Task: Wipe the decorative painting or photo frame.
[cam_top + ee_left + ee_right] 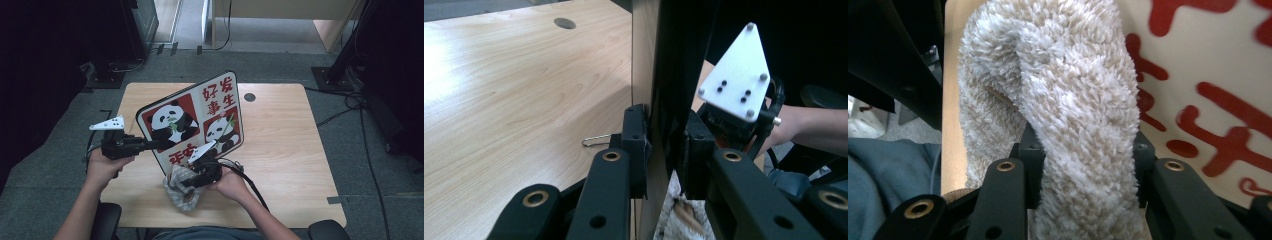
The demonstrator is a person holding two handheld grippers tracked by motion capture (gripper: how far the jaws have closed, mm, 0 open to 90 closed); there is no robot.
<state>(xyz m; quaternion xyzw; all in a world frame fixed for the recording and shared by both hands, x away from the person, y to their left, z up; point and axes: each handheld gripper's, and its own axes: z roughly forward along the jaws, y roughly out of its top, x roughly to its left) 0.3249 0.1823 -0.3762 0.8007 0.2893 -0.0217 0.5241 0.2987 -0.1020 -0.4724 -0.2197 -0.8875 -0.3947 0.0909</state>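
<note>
The left hand-held gripper [150,145] is clamped on the left edge of the panda board [197,117], holding it tilted up off the worktop [290,150]. The right hand-held gripper [192,181] grips a fluffy cloth [1068,100] against the board's lower front. Both grasps look made; most of the wiping seems left.

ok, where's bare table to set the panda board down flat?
Widest bare patch: the right half of the table, from the panda board to the right edge. Far strip around the round grommet hole is narrower. Near centre is crowded: fluffy cloth and both tools.
</note>
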